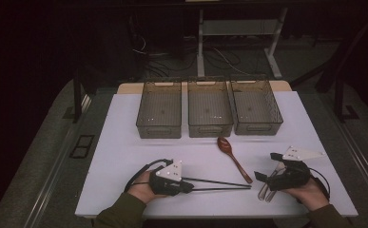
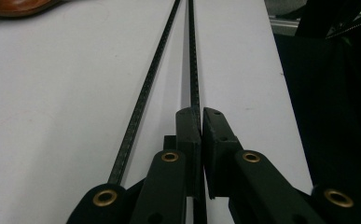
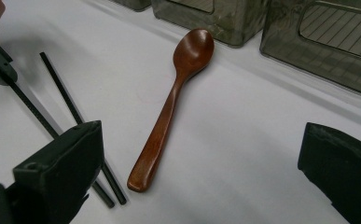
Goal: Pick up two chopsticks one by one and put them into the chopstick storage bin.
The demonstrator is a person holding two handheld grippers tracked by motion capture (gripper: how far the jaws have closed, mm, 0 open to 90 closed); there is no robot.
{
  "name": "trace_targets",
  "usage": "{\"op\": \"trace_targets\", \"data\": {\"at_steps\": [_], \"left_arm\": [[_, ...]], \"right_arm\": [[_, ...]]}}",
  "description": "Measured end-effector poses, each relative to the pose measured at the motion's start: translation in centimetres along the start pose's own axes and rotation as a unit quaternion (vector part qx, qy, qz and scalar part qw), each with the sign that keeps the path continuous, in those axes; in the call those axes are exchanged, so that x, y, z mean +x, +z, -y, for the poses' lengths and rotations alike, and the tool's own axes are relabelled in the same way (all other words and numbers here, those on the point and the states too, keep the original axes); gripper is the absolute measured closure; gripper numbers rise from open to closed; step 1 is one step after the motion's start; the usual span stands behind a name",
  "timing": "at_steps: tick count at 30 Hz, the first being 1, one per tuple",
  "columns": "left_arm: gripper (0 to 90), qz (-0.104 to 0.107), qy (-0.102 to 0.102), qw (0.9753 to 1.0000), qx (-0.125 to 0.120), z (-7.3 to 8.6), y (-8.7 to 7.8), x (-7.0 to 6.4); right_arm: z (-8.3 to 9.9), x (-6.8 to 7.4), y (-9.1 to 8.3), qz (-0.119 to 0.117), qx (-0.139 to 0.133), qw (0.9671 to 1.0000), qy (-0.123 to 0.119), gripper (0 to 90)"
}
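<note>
Left gripper (image 1: 187, 185) pinches one black chopstick (image 2: 193, 70).
Right gripper (image 3: 201, 172) is spread wide near the brown spoon (image 3: 171, 107).

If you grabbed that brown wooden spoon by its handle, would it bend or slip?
The wooden spoon looks solid, so it probably stays stiff. Its glossy, tapered handle might slip a little between flat jaws. The right gripper stands open nearby, and the rounded bowl could let it rock if pushed.
</note>
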State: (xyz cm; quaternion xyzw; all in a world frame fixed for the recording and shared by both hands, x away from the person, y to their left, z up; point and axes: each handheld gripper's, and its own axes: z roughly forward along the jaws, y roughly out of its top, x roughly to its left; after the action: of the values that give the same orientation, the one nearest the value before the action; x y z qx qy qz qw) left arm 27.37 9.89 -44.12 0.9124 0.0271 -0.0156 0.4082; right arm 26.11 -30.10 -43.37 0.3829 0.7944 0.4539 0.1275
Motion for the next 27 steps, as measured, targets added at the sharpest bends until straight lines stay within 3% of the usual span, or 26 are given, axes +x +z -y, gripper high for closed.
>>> {"op": "trace_targets", "data": {"at_steps": [15, 27], "left_arm": [[85.5, 0.003, -0.008, 0.9995, -0.030, -0.4, -0.9, -0.5], [85.5, -0.021, -0.025, 0.9984, -0.046, -0.5, -2.3, -0.8]], "right_arm": [[0.1, 0.0, 0.1, 0.000, 0.001, 1.0000, 0.000, 0.6], [0.5, 0.2, 0.6, -0.007, 0.005, 0.9999, 0.010, 0.6]]}}
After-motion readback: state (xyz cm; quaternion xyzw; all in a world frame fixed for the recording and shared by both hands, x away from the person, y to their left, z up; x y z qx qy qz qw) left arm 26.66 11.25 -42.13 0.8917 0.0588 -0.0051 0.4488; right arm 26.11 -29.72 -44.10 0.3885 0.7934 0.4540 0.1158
